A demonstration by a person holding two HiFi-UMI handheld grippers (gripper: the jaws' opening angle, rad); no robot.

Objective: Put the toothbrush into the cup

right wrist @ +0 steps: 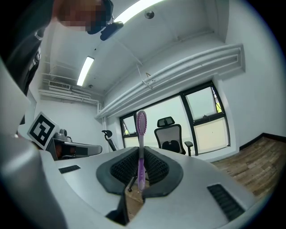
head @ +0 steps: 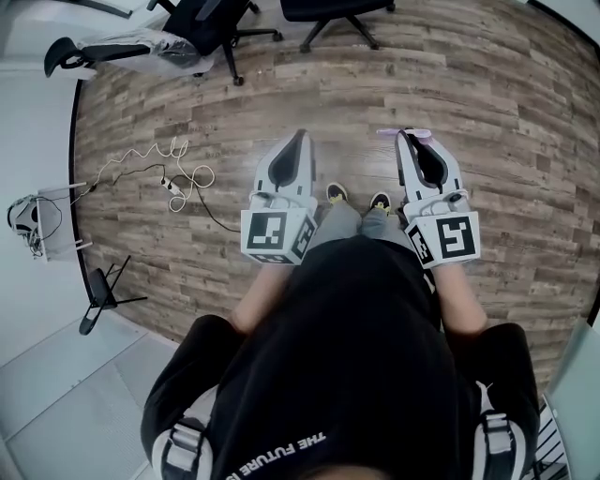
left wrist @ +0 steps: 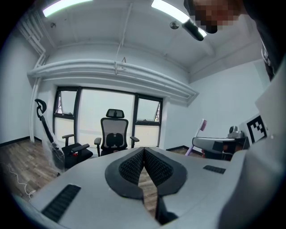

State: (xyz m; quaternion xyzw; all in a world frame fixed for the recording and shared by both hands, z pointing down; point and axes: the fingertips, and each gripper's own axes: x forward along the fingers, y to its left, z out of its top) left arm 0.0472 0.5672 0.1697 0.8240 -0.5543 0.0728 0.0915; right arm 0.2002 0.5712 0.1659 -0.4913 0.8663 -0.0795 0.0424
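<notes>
A purple toothbrush [right wrist: 141,129] stands upright between the pads of my right gripper [right wrist: 140,154], bristle head up, and the jaws are shut on its handle. In the head view it lies crosswise at the tip of the right gripper [head: 407,141], showing as a purple toothbrush [head: 420,133]. My left gripper [head: 300,138] is held beside it, level, over the wooden floor. Its jaws are shut with nothing between them [left wrist: 144,151]. From the left gripper view the toothbrush [left wrist: 202,126] sticks up at the right. No cup shows in any view.
I stand on a wooden floor [head: 487,112]. Black office chairs [head: 202,28] stand ahead, one [left wrist: 115,134] in front of the windows. A white cable [head: 173,173] lies on the floor at the left, near a white object [head: 42,225] by the wall.
</notes>
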